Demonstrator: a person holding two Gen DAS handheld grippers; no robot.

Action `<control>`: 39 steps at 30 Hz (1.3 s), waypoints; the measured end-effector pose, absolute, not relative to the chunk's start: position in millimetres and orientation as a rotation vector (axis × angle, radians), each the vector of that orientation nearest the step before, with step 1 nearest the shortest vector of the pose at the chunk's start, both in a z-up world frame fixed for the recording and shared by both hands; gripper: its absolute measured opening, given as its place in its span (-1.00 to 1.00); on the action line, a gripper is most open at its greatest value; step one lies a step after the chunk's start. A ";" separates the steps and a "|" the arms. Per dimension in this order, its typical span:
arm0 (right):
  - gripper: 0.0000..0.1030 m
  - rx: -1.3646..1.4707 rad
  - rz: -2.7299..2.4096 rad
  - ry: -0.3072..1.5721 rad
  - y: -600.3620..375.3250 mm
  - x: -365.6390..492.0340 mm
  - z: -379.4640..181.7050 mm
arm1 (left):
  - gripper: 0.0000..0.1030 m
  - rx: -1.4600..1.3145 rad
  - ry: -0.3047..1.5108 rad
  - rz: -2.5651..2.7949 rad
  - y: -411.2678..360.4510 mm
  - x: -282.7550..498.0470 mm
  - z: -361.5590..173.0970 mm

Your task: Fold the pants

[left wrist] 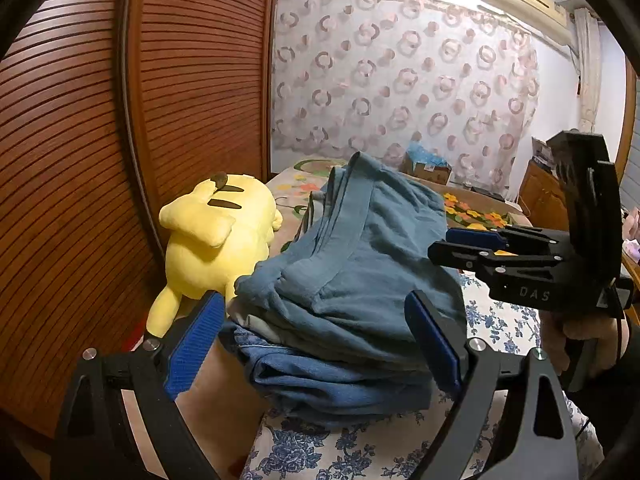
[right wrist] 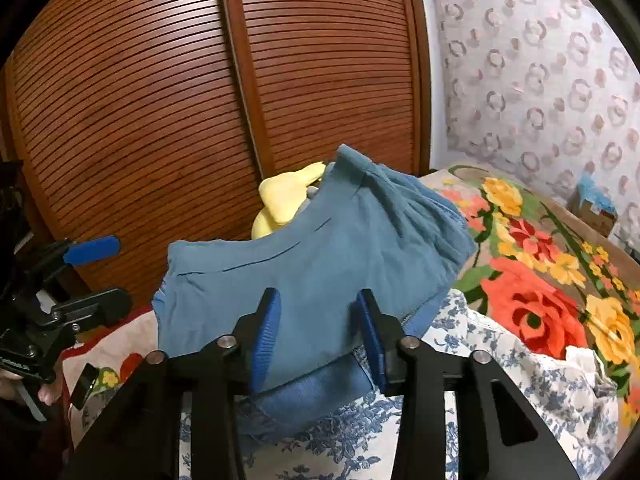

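bedroom clutter around a floral bed

a yellow plush toy (left wrist: pixel 216 240) with brown stripes on its back lies face down at the bed's edge, close against the slatted brown wardrobe doors (left wrist: pixel 120 120). the bed carries a blue-and-white flowered sheet (right wrist: pixel 520 372) near the cameras and, beyond it, a blanket (right wrist: pixel 536 280) printed with big red and yellow blossoms. a sheer curtain (left wrist: pixel 400 80) patterned with pale rings hangs across the far wall, and a cream air conditioner (left wrist: pixel 528 0) sits high beside it. a cardboard box (left wrist: pixel 428 168) with something light blue on top stands below the curtain, and a wooden cabinet (left wrist: pixel 540 196) stands to its right.
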State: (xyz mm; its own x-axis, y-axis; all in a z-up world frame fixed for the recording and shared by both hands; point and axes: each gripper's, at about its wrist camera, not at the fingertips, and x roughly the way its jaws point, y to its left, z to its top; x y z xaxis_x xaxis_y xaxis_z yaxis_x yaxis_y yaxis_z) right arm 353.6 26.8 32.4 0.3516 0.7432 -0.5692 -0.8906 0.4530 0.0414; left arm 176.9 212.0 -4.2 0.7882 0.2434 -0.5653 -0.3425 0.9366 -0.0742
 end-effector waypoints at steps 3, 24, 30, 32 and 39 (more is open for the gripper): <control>-0.12 -0.300 1.073 0.561 23.7 348.4 34.3 | 0.78 -0.165 0.596 0.304 208.8 177.5 -4.6; 0.07 -0.256 0.981 0.504 -31.6 288.9 50.1 | 1.00 -0.120 0.563 0.253 169.2 149.9 13.2; 0.09 -0.242 0.957 0.490 -48.3 267.8 52.9 | 1.00 -0.112 0.555 0.248 161.7 134.2 18.5; 0.10 -0.236 0.949 0.489 -54.6 259.4 52.4 | 1.00 -0.129 0.561 0.223 160.5 130.8 17.8; 0.28 -0.208 0.912 0.482 -75.9 232.1 50.6 | 1.00 -0.104 0.580 0.222 146.5 124.2 8.2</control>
